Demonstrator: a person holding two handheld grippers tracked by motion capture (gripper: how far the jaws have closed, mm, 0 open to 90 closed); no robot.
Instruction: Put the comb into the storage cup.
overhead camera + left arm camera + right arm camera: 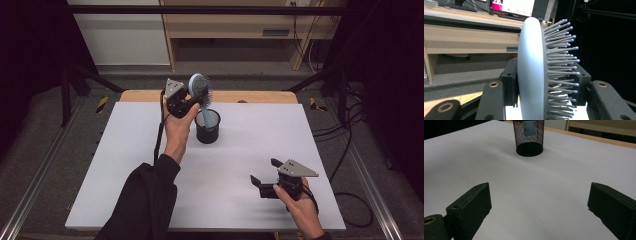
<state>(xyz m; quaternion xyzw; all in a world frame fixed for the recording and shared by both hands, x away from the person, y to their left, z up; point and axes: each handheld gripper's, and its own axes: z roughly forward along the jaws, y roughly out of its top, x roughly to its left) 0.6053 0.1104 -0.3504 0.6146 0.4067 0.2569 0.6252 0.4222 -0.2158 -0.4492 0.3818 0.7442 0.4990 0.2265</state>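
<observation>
High view: white tabletop (125, 165), person's arms entering from below.
Left claw (192, 102): upper centre, clamped on a pale blue hairbrush (199, 86), handle inside black mesh cup (207, 127).
Right claw (264, 177): lower right, spread wide, gripping nothing.

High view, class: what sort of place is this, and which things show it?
Probably a lab or workshop recording bench: a white board on a metal-framed table, trailing cables on grey carpet, and a lit monitor on a wooden desk behind.
</observation>
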